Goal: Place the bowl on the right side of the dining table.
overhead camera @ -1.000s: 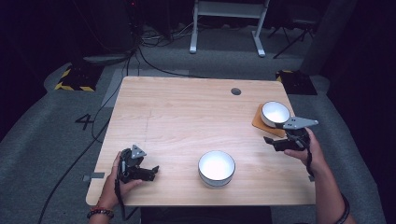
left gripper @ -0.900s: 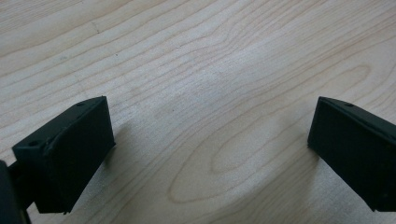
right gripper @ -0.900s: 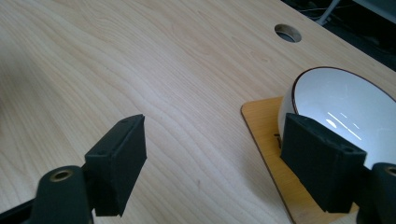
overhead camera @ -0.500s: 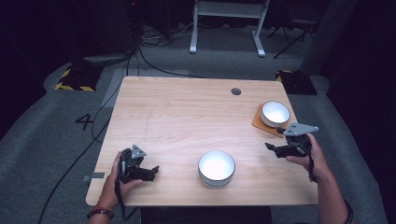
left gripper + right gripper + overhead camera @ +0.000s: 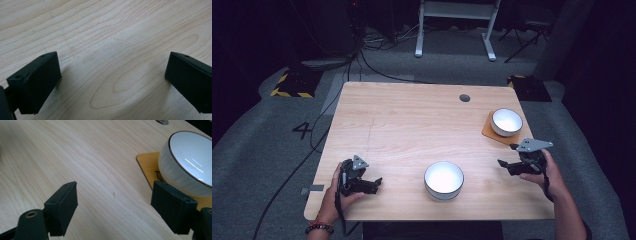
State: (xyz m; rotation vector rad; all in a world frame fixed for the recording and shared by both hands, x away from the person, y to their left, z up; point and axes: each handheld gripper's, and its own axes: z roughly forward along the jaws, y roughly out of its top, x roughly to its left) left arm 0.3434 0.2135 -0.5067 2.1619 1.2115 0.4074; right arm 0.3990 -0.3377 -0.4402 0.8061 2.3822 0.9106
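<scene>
A white bowl (image 5: 506, 121) sits on an orange coaster (image 5: 490, 133) at the table's right side; the right gripper view shows this bowl (image 5: 188, 162) and coaster (image 5: 147, 167) at upper right. A second, larger white bowl (image 5: 443, 179) stands near the front edge in the middle. My right gripper (image 5: 504, 164) is held open just in front of the coaster, nothing between its jaws (image 5: 113, 202). My left gripper (image 5: 377, 182) rests at the front left, open over bare wood (image 5: 112, 75).
The light wooden table (image 5: 412, 125) has a round cable hole (image 5: 464, 98) at the back right. Cables and a desk frame (image 5: 457, 20) lie on the grey floor behind it. Each hand is close to the table's front edge.
My right gripper has drawn back from the bowl on the coaster toward the front edge. The left gripper and both bowls have stayed put.
</scene>
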